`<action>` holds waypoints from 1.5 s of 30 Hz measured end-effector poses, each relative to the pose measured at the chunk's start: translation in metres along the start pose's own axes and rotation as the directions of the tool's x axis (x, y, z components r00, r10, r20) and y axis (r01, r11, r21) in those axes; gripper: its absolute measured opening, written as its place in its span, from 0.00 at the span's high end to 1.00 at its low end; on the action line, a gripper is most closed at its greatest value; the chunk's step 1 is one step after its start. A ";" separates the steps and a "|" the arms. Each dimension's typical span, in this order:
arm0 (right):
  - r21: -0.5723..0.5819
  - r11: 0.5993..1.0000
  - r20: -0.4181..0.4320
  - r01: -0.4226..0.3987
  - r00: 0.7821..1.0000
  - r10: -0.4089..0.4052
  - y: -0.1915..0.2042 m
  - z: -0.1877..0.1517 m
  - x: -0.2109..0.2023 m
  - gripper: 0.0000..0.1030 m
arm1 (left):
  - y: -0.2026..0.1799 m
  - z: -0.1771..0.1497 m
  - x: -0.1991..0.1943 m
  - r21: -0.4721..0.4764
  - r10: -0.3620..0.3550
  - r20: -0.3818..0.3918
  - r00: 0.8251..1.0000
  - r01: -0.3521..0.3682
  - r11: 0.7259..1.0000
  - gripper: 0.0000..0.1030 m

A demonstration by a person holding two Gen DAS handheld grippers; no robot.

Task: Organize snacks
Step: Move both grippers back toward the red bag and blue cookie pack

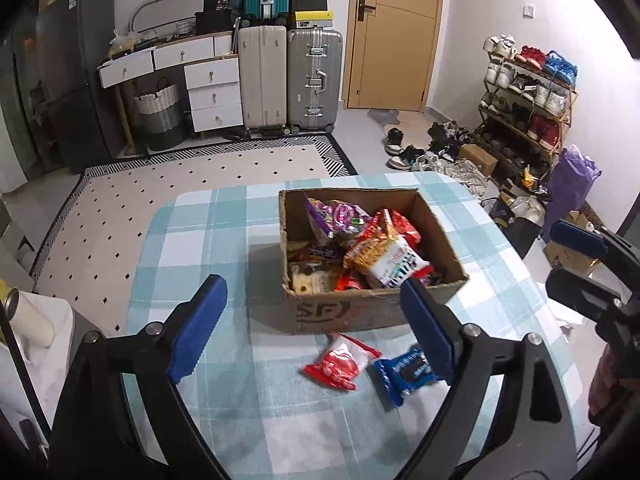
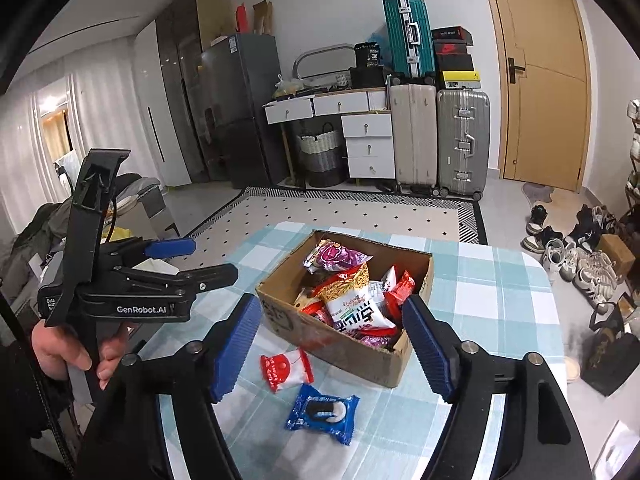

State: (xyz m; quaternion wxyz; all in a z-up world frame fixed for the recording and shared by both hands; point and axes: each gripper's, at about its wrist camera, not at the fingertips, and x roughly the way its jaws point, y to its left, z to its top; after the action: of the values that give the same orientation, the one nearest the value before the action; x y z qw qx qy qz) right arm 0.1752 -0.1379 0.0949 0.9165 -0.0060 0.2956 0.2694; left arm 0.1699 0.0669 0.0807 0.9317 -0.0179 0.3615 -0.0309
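Checked tablecloth (image 1: 224,248) carries a cardboard box (image 1: 440,236) heaped with snacks. Just outside its near wall lie two loose packets: one red-and-white packet (image 1: 338,364), one blue cookie packet (image 1: 402,376). Left gripper (image 1: 316,332) and right gripper (image 2: 332,344) hover near them, both jaws spread, empty. Likely next: pinch one packet, lift into the box.

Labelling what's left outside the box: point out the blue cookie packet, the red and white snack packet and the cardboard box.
blue cookie packet (image 2: 322,413): right wrist view, on the cookie print at its middle.
red and white snack packet (image 2: 286,369): right wrist view, middle of the wrapper.
cardboard box (image 1: 340,312): left wrist view, near wall by the printed logo.
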 end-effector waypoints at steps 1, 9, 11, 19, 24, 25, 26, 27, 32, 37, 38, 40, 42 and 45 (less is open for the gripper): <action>0.002 1.000 0.005 -0.001 1.000 0.001 0.001 -0.001 -0.002 0.25 | -0.002 0.000 -0.001 0.000 0.002 0.004 1.000 -0.002 1.000 0.13; 0.021 1.000 0.032 -0.003 0.999 0.002 0.010 -0.016 -0.021 0.21 | -0.017 -0.020 -0.028 0.011 -0.013 0.032 0.999 0.012 1.000 0.02; 0.032 0.999 0.042 -0.005 0.999 0.003 0.010 -0.021 -0.026 0.20 | -0.020 -0.025 -0.027 0.006 -0.019 0.023 1.000 0.019 1.000 0.02; 0.065 0.997 0.032 0.038 0.999 -0.040 0.005 -0.051 -0.025 0.17 | -0.024 -0.059 -0.004 -0.026 -0.011 -0.024 1.000 0.010 1.000 0.01; 0.090 0.995 0.012 0.039 0.999 -0.040 0.003 -0.070 -0.015 0.17 | -0.022 -0.074 0.009 -0.046 -0.006 -0.035 0.999 0.005 0.999 0.01; 0.092 0.995 0.007 0.040 0.999 -0.040 0.002 -0.073 -0.013 0.17 | -0.021 -0.077 0.012 -0.050 -0.008 -0.038 0.999 0.007 0.999 0.01; 0.091 0.995 0.001 0.041 0.999 -0.041 0.002 -0.076 -0.011 0.17 | -0.021 -0.080 0.015 -0.051 -0.003 -0.041 0.999 0.001 0.999 0.01; 0.089 0.995 -0.006 0.042 0.999 -0.042 0.002 -0.079 -0.009 0.17 | -0.020 -0.081 0.018 -0.052 0.000 -0.044 0.999 -0.003 0.999 0.01; 0.083 0.996 -0.034 0.046 0.998 -0.043 0.003 -0.093 0.004 0.17 | -0.016 -0.091 0.032 -0.059 0.010 -0.060 0.998 -0.013 0.998 0.01; 0.081 0.996 -0.062 0.040 0.997 -0.035 0.002 -0.104 0.017 0.17 | -0.014 -0.103 0.046 -0.054 0.035 -0.073 0.997 -0.039 0.998 0.01; 0.087 0.996 -0.071 0.036 0.997 -0.030 0.002 -0.106 0.021 0.17 | -0.014 -0.104 0.049 -0.053 0.039 -0.076 0.996 -0.043 0.998 0.01; 0.093 0.995 -0.091 0.033 0.996 -0.024 0.002 -0.111 0.029 0.17 | -0.012 -0.109 0.056 -0.060 0.034 -0.092 0.995 -0.040 0.997 0.01; 0.091 0.995 -0.104 0.031 0.994 -0.022 0.002 -0.114 0.036 0.17 | -0.010 -0.114 0.063 -0.070 0.035 -0.107 0.994 -0.043 0.997 0.01; 0.096 0.995 -0.127 0.017 0.992 -0.005 0.002 -0.120 0.048 0.17 | -0.006 -0.121 0.073 -0.086 0.024 -0.122 0.992 -0.035 0.996 0.01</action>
State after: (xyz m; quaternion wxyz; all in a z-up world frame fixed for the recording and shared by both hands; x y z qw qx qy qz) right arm 0.1424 -0.1334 -0.0304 0.8966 0.0195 0.3659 0.2487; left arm 0.1416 0.0545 -0.0575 0.9068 -0.0518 0.4183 -0.0021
